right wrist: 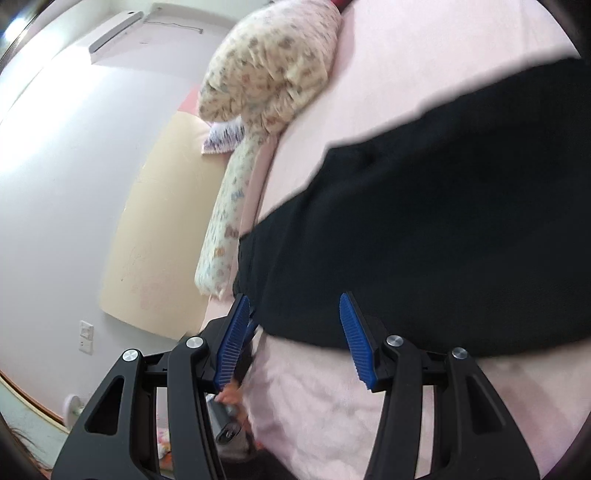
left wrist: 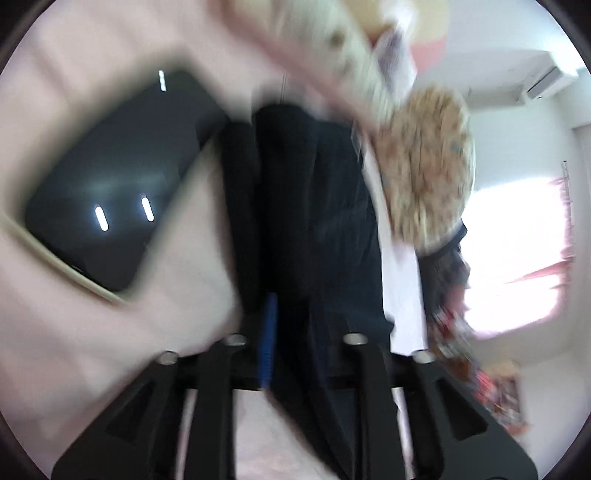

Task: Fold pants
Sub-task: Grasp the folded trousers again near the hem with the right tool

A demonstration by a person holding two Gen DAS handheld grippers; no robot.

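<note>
Left wrist view, heavily blurred: the black fabric pants (left wrist: pixel 314 221) run from the centre of the frame down between the black fingers of the left gripper (left wrist: pixel 295 325); one blue ribbed pad (left wrist: pixel 271 332) shows beside the cloth, the other is hidden, so whether the jaws clamp the pants cannot be told. Only this view shows a glossy black rectangular tablet (left wrist: pixel 110 184) lying at left on the pale pink bed sheet (left wrist: pixel 74 332). Right wrist view, sharp: the right gripper (right wrist: pixel 295 332) stands released, its two blue pads apart at lower centre, with the pants' lower edge (right wrist: pixel 424 240) lying between and beyond them on the sheet. A floral cream pillow (right wrist: pixel 266 74) sits at upper centre, a white wall air conditioner (right wrist: pixel 114 29) at upper left.
</note>
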